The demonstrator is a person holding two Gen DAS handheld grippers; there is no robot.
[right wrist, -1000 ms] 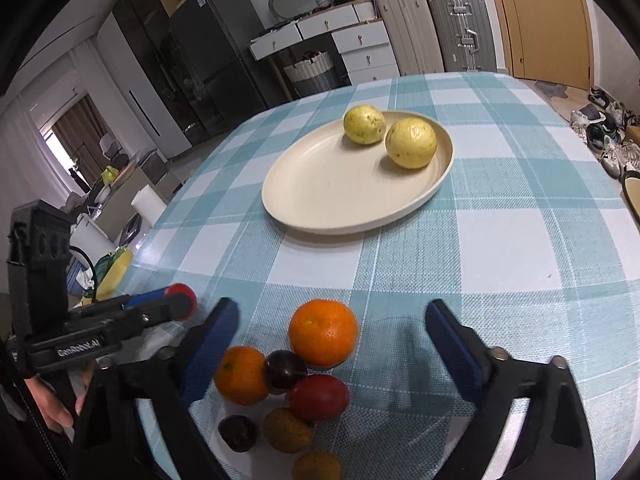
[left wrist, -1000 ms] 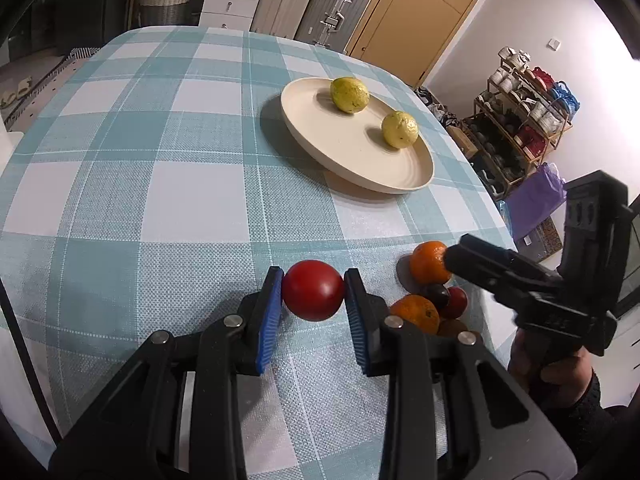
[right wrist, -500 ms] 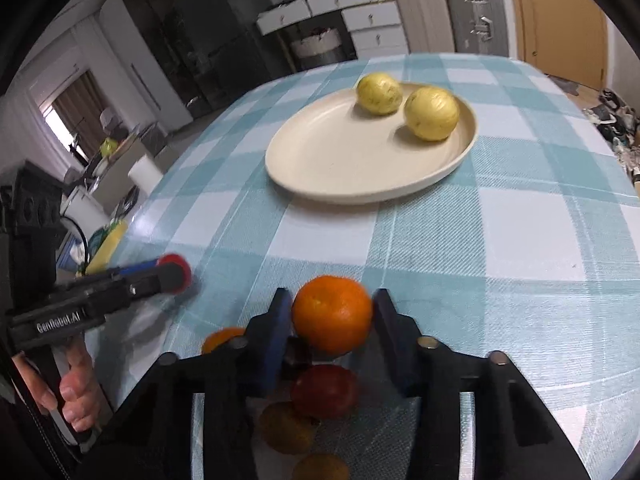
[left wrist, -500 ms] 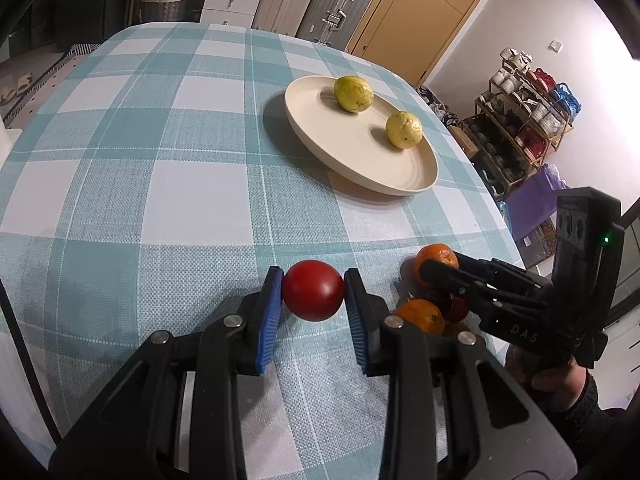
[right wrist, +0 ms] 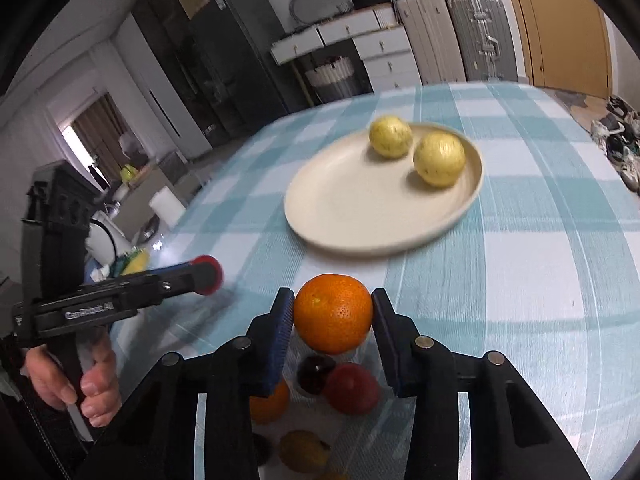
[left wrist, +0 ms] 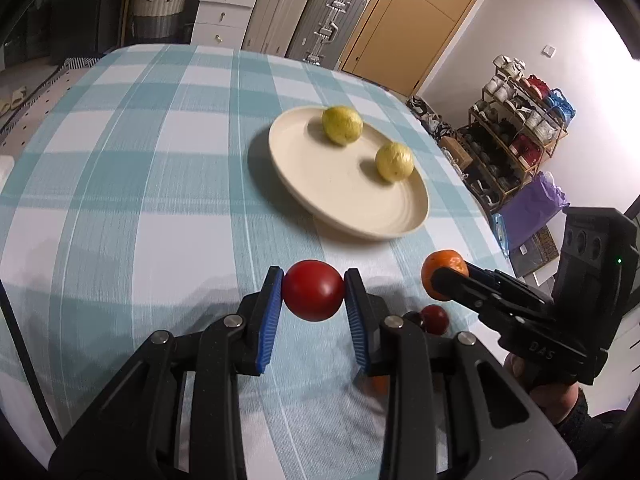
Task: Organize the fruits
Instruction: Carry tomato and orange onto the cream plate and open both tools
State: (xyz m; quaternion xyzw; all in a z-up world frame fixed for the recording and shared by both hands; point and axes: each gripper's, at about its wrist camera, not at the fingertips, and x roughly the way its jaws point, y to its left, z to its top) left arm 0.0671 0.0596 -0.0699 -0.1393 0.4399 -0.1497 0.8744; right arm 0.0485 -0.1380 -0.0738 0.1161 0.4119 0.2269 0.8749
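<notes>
My left gripper is shut on a red round fruit and holds it above the checked tablecloth. My right gripper is shut on an orange, lifted above the fruit pile; it also shows in the left wrist view. A cream plate further back holds two yellow fruits; it shows in the right wrist view too. The pile under my right gripper has a red fruit, a dark plum, another orange and several more.
The table edge runs close at the right in the left wrist view, with a shoe rack and purple bag beyond. Suitcases and drawers stand behind the table. The left gripper shows at the left in the right wrist view.
My right gripper closed on the orange and lifted it off the pile. My left gripper kept hold of the red fruit and moved up and toward the plate.
</notes>
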